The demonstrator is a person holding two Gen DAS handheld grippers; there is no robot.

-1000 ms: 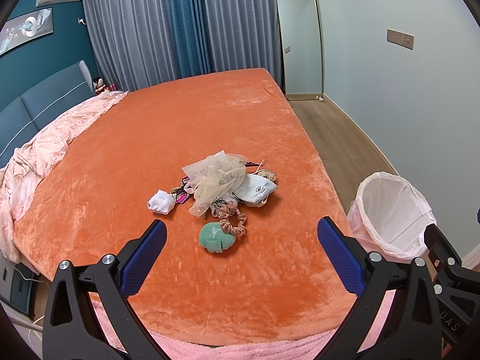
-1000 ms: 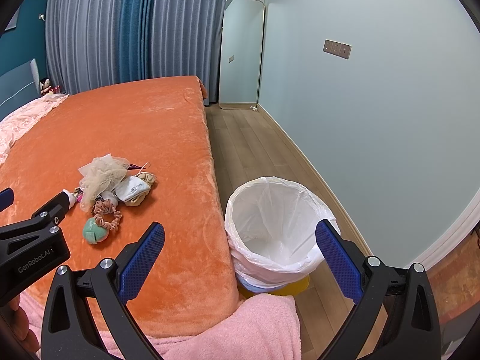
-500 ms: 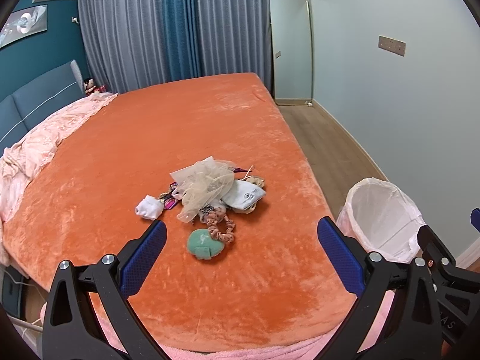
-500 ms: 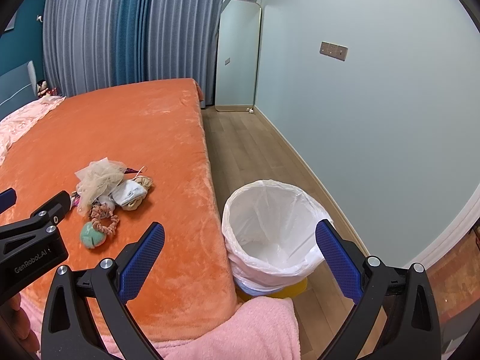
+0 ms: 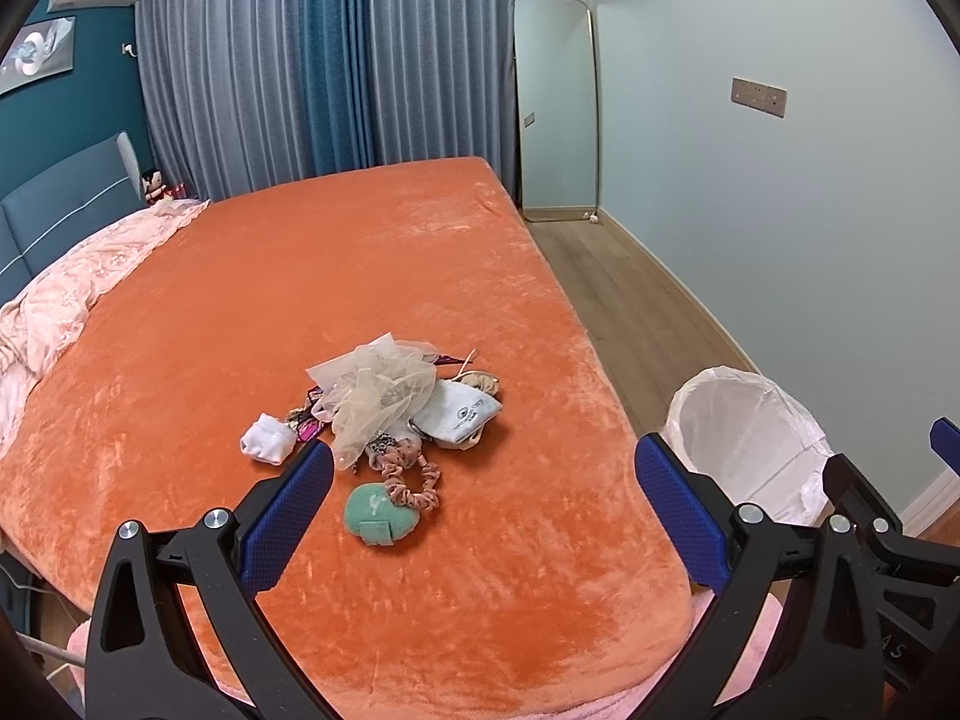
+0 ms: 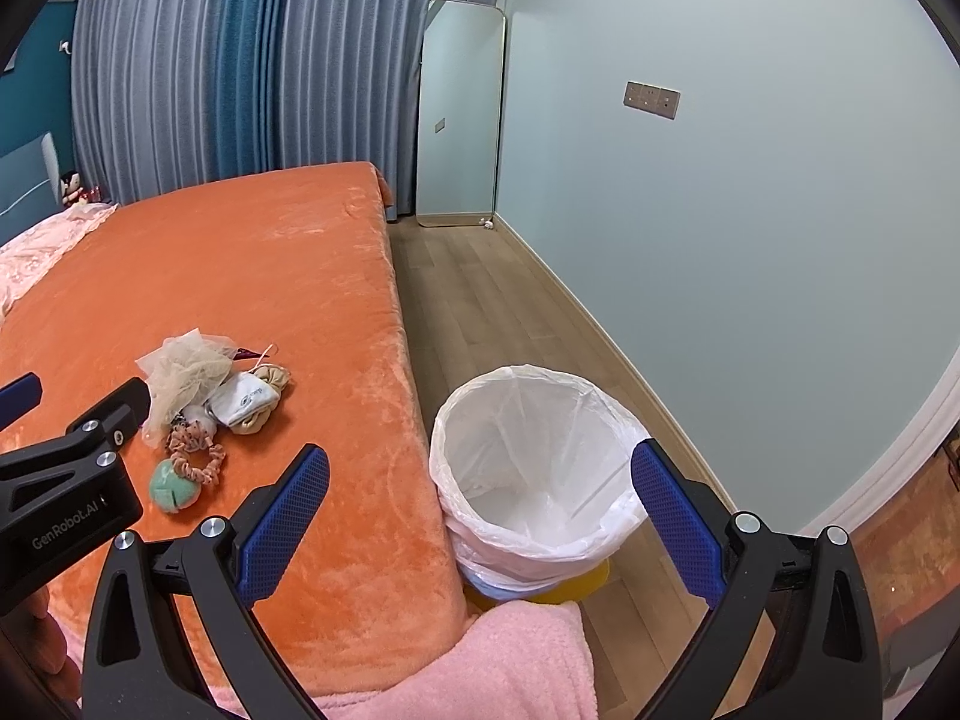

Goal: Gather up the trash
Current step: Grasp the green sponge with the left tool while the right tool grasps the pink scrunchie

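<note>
A small pile of trash lies on the orange bed (image 5: pixel 300 276): beige netting (image 5: pixel 384 387), a white face mask (image 5: pixel 459 413), a white rolled sock (image 5: pixel 268 438), a pink scrunchie (image 5: pixel 414 480) and a green pouch (image 5: pixel 378 516). My left gripper (image 5: pixel 483 501) hovers open in front of the pile, holding nothing. A white-lined trash bin (image 6: pixel 534 450) stands on the floor beside the bed. My right gripper (image 6: pixel 480 507) is open and empty, over the bed edge and bin. In the right wrist view the pile shows as netting (image 6: pixel 183 369) and green pouch (image 6: pixel 174 483).
A pink quilt (image 5: pixel 66 294) lies along the bed's left side. A tall mirror (image 5: pixel 555 108) leans on the far wall by the curtains. Wooden floor (image 6: pixel 480 312) runs between bed and wall. A pink towel (image 6: pixel 498 666) hangs at the bed's near corner.
Both wrist views have pulled back and up slightly; the pile and the bin sit a little lower and farther away. Both grippers stay open.
</note>
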